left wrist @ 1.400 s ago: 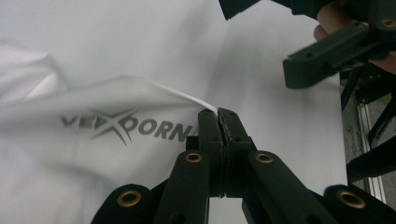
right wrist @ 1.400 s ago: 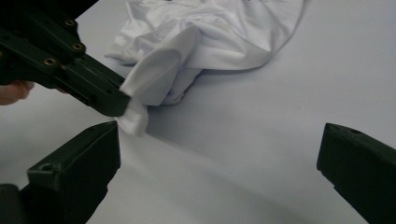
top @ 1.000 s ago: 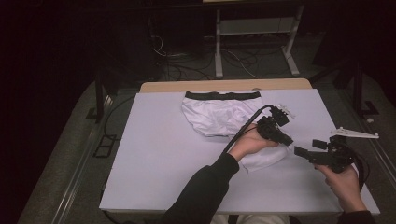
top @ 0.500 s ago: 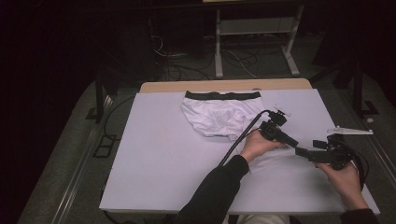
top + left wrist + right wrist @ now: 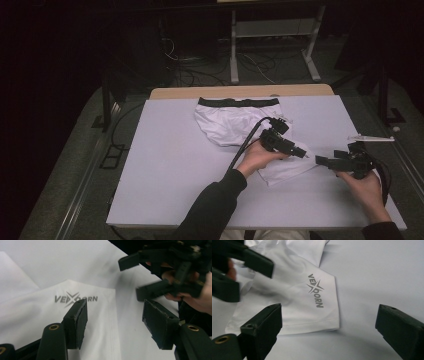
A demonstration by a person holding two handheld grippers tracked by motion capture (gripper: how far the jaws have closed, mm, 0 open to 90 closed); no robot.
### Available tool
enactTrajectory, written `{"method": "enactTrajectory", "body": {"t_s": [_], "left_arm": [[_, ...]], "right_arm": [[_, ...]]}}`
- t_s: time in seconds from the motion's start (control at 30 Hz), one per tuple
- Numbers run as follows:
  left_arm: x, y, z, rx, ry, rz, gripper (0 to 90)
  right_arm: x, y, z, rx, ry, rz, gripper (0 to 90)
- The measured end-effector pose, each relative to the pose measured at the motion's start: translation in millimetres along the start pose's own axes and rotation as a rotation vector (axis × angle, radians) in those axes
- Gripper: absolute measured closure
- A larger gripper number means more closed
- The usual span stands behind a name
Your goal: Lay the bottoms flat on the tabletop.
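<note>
White shorts (image 5: 235,125) with a black waistband (image 5: 237,101) lie on the white table (image 5: 175,165). One leg, printed with a grey logo (image 5: 75,298) (image 5: 315,290), is spread flat toward the front right. My left gripper (image 5: 303,154) (image 5: 115,312) hovers over that leg's hem. Its jaws have just been opening and stand apart, with cloth below them but not pinched. My right gripper (image 5: 322,161) (image 5: 329,315) faces it from the right, at the leg's corner. Its jaws have just been closing a little but stand wide, gripping nothing.
A bare wooden strip (image 5: 240,92) edges the table at the back. Beyond it are a metal desk frame (image 5: 270,40) and cables on the dark floor. Black cables trail from both grippers across the table's front right.
My left gripper has moved right and down toward the right gripper, and its shut jaws have opened. The shorts' leg now lies flat. The right gripper has drifted slightly left.
</note>
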State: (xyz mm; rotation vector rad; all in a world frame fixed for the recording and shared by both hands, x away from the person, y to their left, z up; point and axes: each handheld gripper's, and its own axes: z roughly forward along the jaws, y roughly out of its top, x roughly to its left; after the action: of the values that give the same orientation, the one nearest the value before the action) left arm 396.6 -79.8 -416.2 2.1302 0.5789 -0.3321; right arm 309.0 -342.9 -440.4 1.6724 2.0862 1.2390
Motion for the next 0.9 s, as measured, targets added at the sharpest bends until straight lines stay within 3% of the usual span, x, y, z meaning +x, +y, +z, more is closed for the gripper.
{"method": "enactTrajectory", "body": {"t_s": [0.27,0.6,0.9], "left_arm": [[-5.9,-24.6,-20.7,0.037,0.035,0.074,35.9],[-6.7,-46.0,-30.5,0.037,0.052,0.085,34.7],[-7.4,-63.5,-33.7,0.073,0.057,0.102,34.7]], "right_arm": [[-1.9,0.8,5.2,0.013,0.007,0.013,11.5],[-3.7,0.5,7.7,0.02,0.008,0.018,13.4],[-4.1,0.5,8.3,0.027,0.006,0.018,14.3]]}}
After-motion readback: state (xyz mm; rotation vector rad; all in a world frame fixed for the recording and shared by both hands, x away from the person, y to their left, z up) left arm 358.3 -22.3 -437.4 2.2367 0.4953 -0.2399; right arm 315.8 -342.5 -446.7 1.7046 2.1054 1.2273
